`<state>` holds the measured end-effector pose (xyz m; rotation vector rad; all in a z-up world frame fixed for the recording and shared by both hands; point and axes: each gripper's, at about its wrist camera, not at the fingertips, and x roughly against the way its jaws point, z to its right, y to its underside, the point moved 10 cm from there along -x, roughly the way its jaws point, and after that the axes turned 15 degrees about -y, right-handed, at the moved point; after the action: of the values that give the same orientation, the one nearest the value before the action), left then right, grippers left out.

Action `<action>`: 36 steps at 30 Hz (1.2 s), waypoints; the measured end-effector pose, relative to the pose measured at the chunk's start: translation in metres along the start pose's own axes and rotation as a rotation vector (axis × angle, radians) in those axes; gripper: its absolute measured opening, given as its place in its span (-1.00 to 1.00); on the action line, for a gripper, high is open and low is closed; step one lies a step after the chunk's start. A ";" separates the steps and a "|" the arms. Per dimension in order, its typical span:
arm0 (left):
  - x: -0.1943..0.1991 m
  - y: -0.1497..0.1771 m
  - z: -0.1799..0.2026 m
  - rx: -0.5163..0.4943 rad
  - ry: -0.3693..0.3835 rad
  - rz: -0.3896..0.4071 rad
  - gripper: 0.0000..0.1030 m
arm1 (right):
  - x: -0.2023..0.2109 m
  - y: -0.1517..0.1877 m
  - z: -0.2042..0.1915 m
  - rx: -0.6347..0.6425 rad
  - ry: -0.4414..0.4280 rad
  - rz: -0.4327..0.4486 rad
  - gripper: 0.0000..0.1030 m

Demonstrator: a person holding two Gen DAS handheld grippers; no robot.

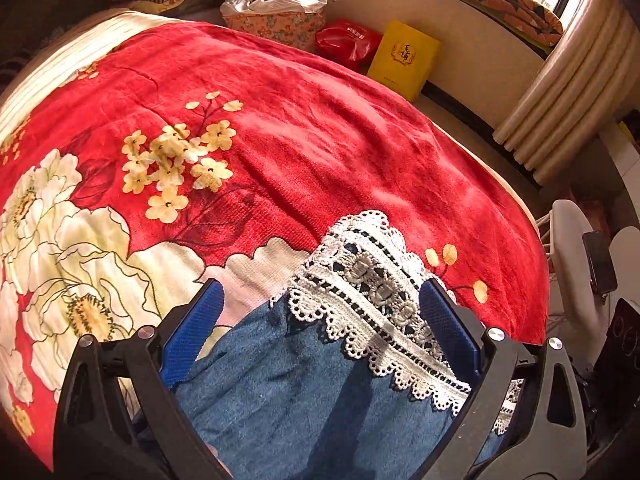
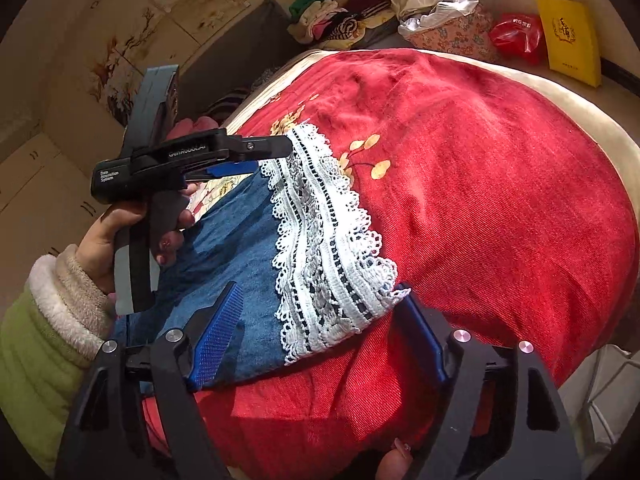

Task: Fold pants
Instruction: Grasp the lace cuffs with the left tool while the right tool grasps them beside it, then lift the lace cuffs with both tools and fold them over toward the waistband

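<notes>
Blue denim pants [image 1: 304, 392] with a white lace hem [image 1: 368, 280] lie on a red floral blanket [image 1: 304, 120]. My left gripper [image 1: 320, 292] is open, its blue pads on either side of the hem end, close above the cloth. In the right wrist view the pants [image 2: 228, 252] and lace hem [image 2: 320, 248] lie ahead, with the left gripper [image 2: 276, 156] over the hem's far corner. My right gripper [image 2: 320, 300] is open, straddling the hem's near corner.
A yellow box [image 1: 404, 58], a red bag [image 1: 348, 42] and a floral basket [image 1: 276, 24] stand beyond the bed's far edge. A radiator [image 1: 568, 96] is at the right. Piled clothes [image 2: 336, 20] lie at the bed's head.
</notes>
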<state>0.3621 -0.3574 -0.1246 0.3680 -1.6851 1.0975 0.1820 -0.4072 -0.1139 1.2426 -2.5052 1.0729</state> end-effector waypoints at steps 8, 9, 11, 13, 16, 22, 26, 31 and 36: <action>-0.006 0.006 0.025 -0.080 0.089 -0.031 0.18 | 0.005 -0.003 -0.001 -0.010 -0.003 0.005 0.25; -0.006 0.007 0.026 -0.088 0.087 -0.034 0.04 | 0.004 -0.003 -0.002 -0.002 0.002 0.001 0.24; -0.008 0.008 0.025 -0.092 0.097 -0.044 -0.20 | -0.001 -0.003 0.000 0.003 0.009 -0.007 0.22; -0.006 0.008 0.022 -0.090 0.113 -0.041 -0.63 | -0.003 -0.005 0.003 0.002 0.034 -0.008 -0.06; 0.005 0.006 0.019 -0.079 0.152 -0.011 -0.69 | 0.001 -0.009 -0.006 0.053 0.026 -0.003 -0.54; 0.040 -0.004 0.008 -0.034 0.229 0.088 -0.69 | 0.007 -0.014 -0.039 0.106 -0.036 0.021 -0.56; 0.074 -0.005 -0.009 0.017 0.274 0.159 -0.69 | 0.007 -0.015 -0.077 0.187 -0.089 0.028 -0.56; 0.112 0.014 -0.045 0.087 0.297 0.223 -0.69 | -0.014 -0.003 -0.128 0.280 -0.171 -0.015 -0.56; 0.132 0.048 -0.087 0.186 0.287 0.257 -0.69 | -0.050 0.019 -0.168 0.355 -0.216 -0.103 -0.56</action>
<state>0.3265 -0.2270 -0.0288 0.1030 -1.4055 1.4298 0.1708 -0.2578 -0.0218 1.6415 -2.4346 1.4766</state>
